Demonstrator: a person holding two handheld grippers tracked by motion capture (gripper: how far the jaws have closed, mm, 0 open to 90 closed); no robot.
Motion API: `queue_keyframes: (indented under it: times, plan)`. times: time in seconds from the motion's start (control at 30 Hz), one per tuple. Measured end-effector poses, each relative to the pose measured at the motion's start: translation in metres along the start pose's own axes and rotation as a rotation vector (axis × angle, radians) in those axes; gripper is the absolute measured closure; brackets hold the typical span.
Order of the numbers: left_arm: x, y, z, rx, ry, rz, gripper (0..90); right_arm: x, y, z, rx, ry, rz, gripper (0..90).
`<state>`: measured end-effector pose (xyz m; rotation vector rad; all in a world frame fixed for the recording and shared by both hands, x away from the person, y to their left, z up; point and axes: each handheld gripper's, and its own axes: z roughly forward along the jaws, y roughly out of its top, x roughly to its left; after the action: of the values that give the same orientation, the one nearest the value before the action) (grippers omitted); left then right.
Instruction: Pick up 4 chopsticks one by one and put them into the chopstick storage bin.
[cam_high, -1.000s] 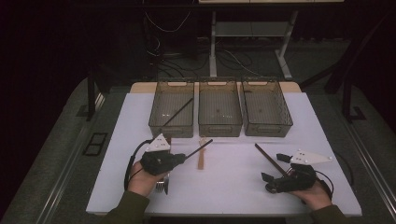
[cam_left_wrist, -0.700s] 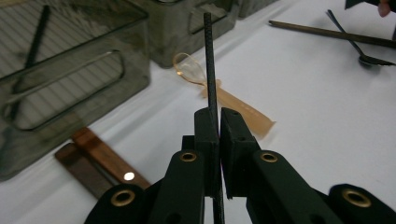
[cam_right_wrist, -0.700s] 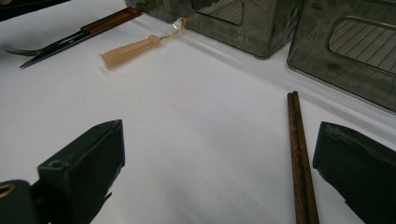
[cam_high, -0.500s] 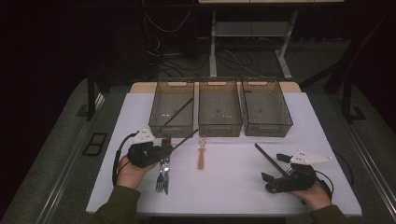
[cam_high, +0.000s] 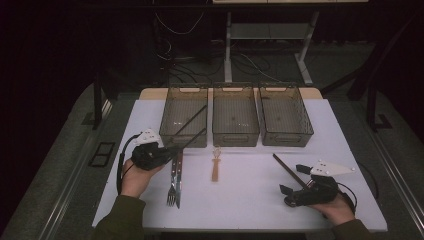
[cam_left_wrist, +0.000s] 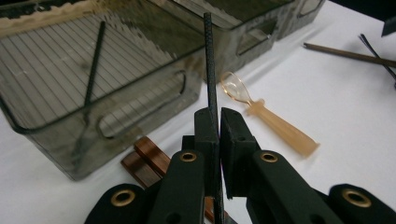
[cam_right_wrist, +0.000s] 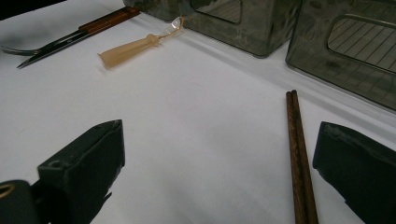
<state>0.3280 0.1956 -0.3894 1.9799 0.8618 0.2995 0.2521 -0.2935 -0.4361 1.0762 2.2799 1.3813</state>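
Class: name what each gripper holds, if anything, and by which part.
Left gripper pinches a black chopstick near its lower end; right gripper holds nothing.

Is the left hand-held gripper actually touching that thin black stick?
Touching. In the left gripper view, the left hand-held gripper has its jaws shut on the black stick, pinching it between them.

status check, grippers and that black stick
Left gripper shut on black stick, tip near left bin. Right gripper open beside brown chopsticks. Nothing in the way.
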Motion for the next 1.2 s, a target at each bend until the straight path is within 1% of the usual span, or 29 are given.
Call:
queue_keyframes:
  times: [0.2, 0.4, 0.53, 0.67, 0.7, 0.87, 0.9, 0.97, 1.0, 1.03, 1.2]
  plan:
    - [0.009, 0.007, 0.004, 0.012, 0.005, -0.003, 85.7, -0.001, 0.0, 0.0, -0.002, -0.003, 0.004, 2.5]
    - [0.015, 0.018, 0.007, 0.0, 0.017, -0.017, 85.7, -0.001, 0.0, -0.001, -0.001, -0.001, 0.007, 2.5]
    - [0.018, 0.029, 0.009, 0.003, 0.03, -0.015, 85.7, -0.001, 0.0, -0.001, -0.005, -0.002, 0.007, 2.5]
    - [0.024, 0.039, 0.013, 0.011, 0.057, -0.01, 85.7, -0.002, 0.0, -0.001, -0.008, -0.001, 0.007, 2.5]
    - [0.025, 0.04, 0.014, 0.01, 0.061, -0.016, 85.7, -0.002, 0.0, -0.001, -0.007, -0.001, 0.008, 2.5]
    - [0.034, 0.053, 0.021, 0.019, 0.086, -0.02, 85.7, -0.002, 0.0, -0.001, -0.009, -0.003, 0.006, 2.5]
    - [0.035, 0.055, 0.023, 0.012, 0.088, -0.027, 85.7, -0.002, 0.0, -0.002, -0.008, -0.002, 0.01, 2.5]
    - [0.038, 0.06, 0.026, 0.012, 0.089, -0.029, 85.7, -0.002, 0.0, -0.002, -0.009, -0.003, 0.009, 2.5]
    - [0.04, 0.062, 0.027, 0.02, 0.093, -0.023, 85.7, -0.002, 0.0, -0.002, -0.009, -0.003, 0.009, 2.5]
    - [0.041, 0.065, 0.03, 0.017, 0.094, -0.03, 85.7, -0.002, 0.0, -0.002, -0.01, -0.003, 0.008, 2.5]
    - [0.048, 0.077, 0.041, 0.031, 0.106, -0.02, 85.7, -0.002, 0.0, -0.002, -0.012, -0.003, 0.008, 2.5]
